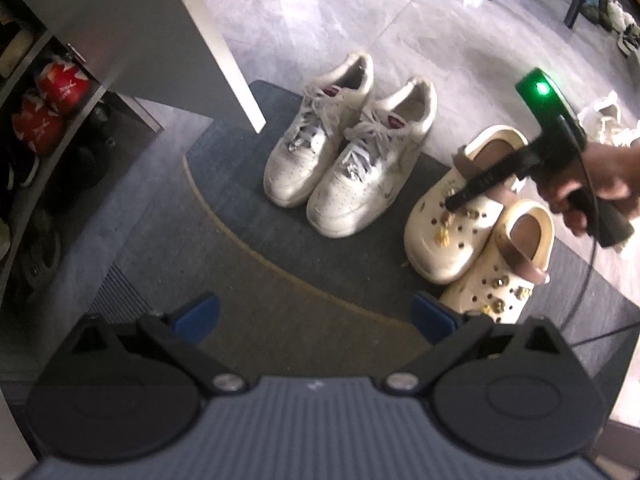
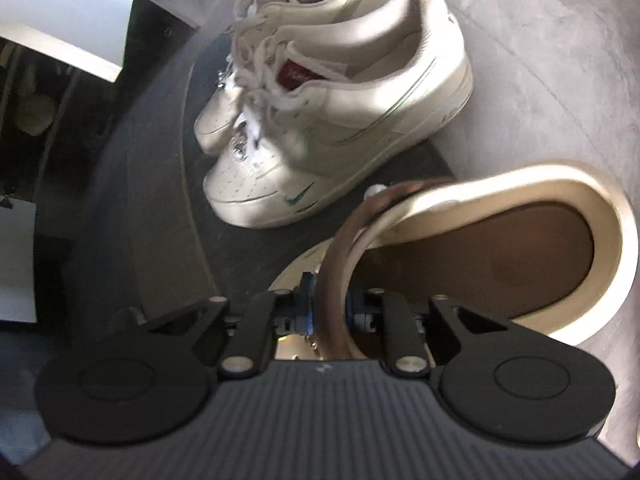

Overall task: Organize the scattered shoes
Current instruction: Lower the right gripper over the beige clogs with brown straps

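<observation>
over at nine o'clock in the left wrist view, a dark shoe rack (image 1: 48,128) holds red shoes (image 1: 60,84) and darker pairs. just right of it lies a dark mat (image 1: 224,216) on the grey tiled floor (image 1: 360,24). the left tool (image 1: 316,316) hangs above the mat with its blue pads wide apart and nothing between them. at twelve o'clock a pair of white sneakers (image 1: 340,152) stands side by side on the mat. toward three o'clock sit two cream clogs (image 1: 472,220) with charms, touching each other. a hand (image 1: 600,184) carries the right tool (image 2: 330,308), whose pads are pressed together on the brown heel strap (image 2: 340,248) of the farther clog (image 2: 520,248), the sneakers just beyond it.
</observation>
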Demonstrator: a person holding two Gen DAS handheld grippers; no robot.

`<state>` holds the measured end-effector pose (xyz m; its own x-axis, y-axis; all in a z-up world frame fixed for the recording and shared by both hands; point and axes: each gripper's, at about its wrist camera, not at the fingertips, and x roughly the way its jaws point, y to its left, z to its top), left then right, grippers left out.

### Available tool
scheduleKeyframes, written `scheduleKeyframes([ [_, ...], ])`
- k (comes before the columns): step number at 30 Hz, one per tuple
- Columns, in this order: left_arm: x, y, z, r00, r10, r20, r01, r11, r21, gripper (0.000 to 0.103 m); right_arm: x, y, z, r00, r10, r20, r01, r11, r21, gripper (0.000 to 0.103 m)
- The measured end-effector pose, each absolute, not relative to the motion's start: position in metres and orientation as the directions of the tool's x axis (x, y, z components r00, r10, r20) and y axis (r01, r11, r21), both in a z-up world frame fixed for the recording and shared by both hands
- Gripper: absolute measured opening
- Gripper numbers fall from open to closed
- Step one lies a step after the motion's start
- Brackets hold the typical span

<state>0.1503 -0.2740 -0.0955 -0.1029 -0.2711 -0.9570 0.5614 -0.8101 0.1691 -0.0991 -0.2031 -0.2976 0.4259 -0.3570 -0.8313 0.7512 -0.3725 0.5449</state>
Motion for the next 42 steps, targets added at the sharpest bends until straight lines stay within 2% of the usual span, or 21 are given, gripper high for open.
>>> scheduleKeyframes([
  [10,0.149,-0.277,-0.096,-0.092,-0.273,-0.958,0.572,-0.802,0.174,0.103,-0.084,-0.211,-0.287,0.591,-0.321,-0.74,0.684,-0.287,0.67,0.017],
  [18,0.144,-0.274,-0.095,-0.102,-0.271,-0.957,0.565,-0.808,0.168,0.103,-0.058,-0.224,-0.296,0.574,-0.329,-0.75,0.705,-0.268,0.656,0.018],
  [22,0.143,-0.274,-0.095,-0.105,-0.272,-0.957,0.562,-0.81,0.168,0.103,-0.041,-0.23,-0.303,0.545,-0.297,-0.784,0.756,-0.231,0.613,0.019],
  [25,0.143,-0.274,-0.096,-0.105,-0.269,-0.957,0.565,-0.808,0.165,0.103,-0.036,-0.231,-0.31,0.514,-0.282,-0.81,0.77,-0.264,0.581,0.024],
  [27,0.143,-0.273,-0.097,-0.103,-0.265,-0.959,0.565,-0.809,0.163,0.103,-0.042,-0.226,-0.312,0.484,-0.299,-0.822,0.758,-0.326,0.565,0.032],
  [28,0.143,-0.272,-0.098,-0.103,-0.265,-0.959,0.562,-0.811,0.164,0.103,-0.045,-0.221,-0.308,0.467,-0.309,-0.828,0.747,-0.364,0.557,0.039],
  [30,0.142,-0.27,-0.1,-0.101,-0.259,-0.961,0.558,-0.814,0.161,0.103,-0.049,-0.213,-0.3,0.437,-0.329,-0.837,0.738,-0.4,0.543,0.066],
  [32,0.142,-0.27,-0.101,-0.101,-0.255,-0.962,0.561,-0.813,0.157,0.103,-0.059,-0.193,-0.28,0.392,-0.393,-0.831,0.69,-0.472,0.549,0.076],
  [34,0.142,-0.27,-0.101,-0.101,-0.253,-0.962,0.561,-0.813,0.155,0.103,-0.067,-0.179,-0.268,0.362,-0.439,-0.822,0.634,-0.53,0.563,0.076],
  [37,0.14,-0.271,-0.101,-0.106,-0.247,-0.963,0.561,-0.814,0.148,0.103,-0.091,-0.142,-0.255,0.279,-0.492,-0.825,0.448,-0.693,0.565,0.076],
  [40,0.14,-0.273,-0.102,-0.106,-0.247,-0.963,0.558,-0.817,0.148,0.103,-0.114,-0.109,-0.263,0.237,-0.381,-0.894,0.231,-0.871,0.433,0.076],
  [42,0.141,-0.276,-0.103,-0.101,-0.247,-0.964,0.563,-0.813,0.149,0.103,-0.119,-0.102,-0.271,0.246,-0.323,-0.914,0.17,-0.914,0.368,0.077],
])
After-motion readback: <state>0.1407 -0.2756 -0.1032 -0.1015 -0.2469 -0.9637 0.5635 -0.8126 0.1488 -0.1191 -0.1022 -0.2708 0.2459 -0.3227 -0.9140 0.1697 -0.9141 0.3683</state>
